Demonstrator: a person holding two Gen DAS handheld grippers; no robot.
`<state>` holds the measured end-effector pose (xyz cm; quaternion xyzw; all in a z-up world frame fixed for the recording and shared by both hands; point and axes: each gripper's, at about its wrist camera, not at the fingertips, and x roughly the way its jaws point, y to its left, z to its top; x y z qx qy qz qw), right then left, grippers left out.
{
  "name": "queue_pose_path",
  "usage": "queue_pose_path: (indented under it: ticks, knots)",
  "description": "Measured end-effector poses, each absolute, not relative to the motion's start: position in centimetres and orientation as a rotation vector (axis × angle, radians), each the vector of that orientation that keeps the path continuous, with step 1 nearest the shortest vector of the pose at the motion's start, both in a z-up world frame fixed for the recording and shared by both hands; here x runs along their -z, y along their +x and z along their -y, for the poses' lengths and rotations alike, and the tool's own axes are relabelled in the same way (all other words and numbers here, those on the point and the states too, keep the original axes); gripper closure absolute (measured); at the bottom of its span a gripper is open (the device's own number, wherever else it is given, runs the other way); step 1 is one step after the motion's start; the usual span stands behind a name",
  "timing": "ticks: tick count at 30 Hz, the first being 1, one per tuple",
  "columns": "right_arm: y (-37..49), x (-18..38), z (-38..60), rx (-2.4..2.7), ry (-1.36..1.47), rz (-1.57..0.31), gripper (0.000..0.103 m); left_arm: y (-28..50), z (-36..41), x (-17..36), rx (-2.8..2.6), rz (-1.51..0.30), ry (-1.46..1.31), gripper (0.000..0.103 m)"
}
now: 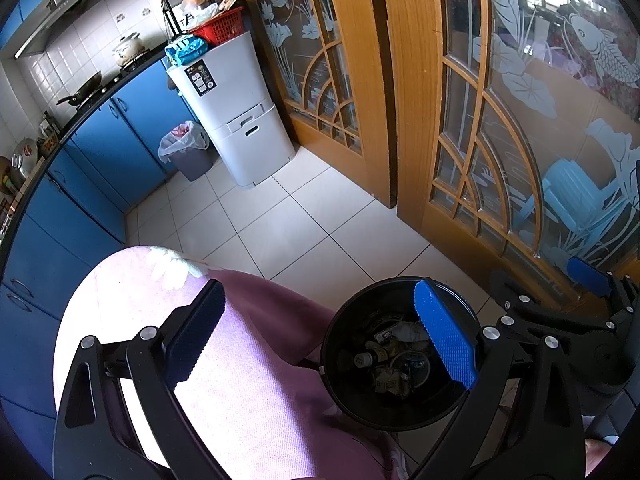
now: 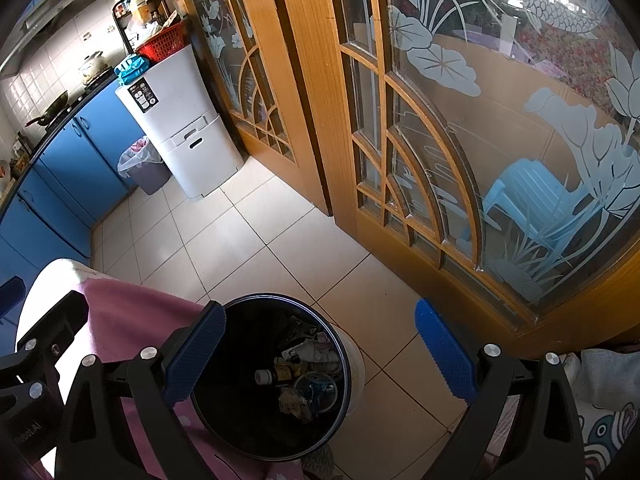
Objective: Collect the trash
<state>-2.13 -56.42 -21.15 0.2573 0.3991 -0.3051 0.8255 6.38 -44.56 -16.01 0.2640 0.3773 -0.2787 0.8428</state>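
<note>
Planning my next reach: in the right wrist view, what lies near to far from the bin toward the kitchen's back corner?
Black trash bin with rubbish inside → bare floor tiles → grey lined bin beside the white cabinet → red basket on top of it.

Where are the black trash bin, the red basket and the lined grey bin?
black trash bin [image 2: 320, 312]: right wrist view, far rim.
red basket [image 1: 224, 28]: left wrist view, front mesh wall.
lined grey bin [image 1: 196, 164]: left wrist view, grey side below the bag.
</note>
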Motion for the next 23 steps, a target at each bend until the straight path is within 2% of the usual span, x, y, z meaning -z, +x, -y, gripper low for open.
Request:
queue_pose_path:
  ticks: [23]
  knots:
    - [-2.28, 21.09, 56.54, 0.647, 0.552, -0.848, 0.010, 6.44, 45.08, 16.29, 0.593, -0.808, 0.549, 0.009]
